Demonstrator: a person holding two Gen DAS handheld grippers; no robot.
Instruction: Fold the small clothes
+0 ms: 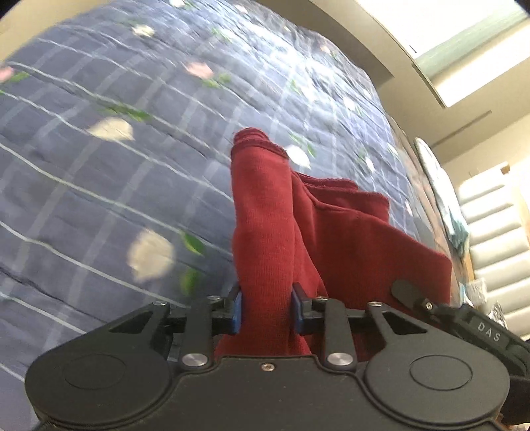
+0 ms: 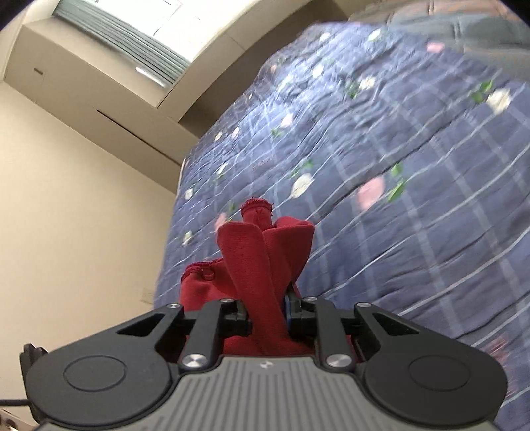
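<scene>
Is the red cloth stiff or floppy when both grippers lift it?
Probably floppy: the red cloth bunches into soft folds between the left gripper and sags. Likely light and not slippery: the right gripper holds a knit bunch.

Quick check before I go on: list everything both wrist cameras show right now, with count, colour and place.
red garment: one, dark red, bunched, pinched by both grippers, lifted over the quilt.
quilt: one, navy with pale grid lines and flowers, spread on the bed below.
window: one, bright, with grey blinds, high in the wall.
wall: cream, beside the bed.
padded headboard: one, pale, right edge of the left view.
left gripper: black, blue pads, shut on cloth.
right gripper: black, shut on cloth.
</scene>
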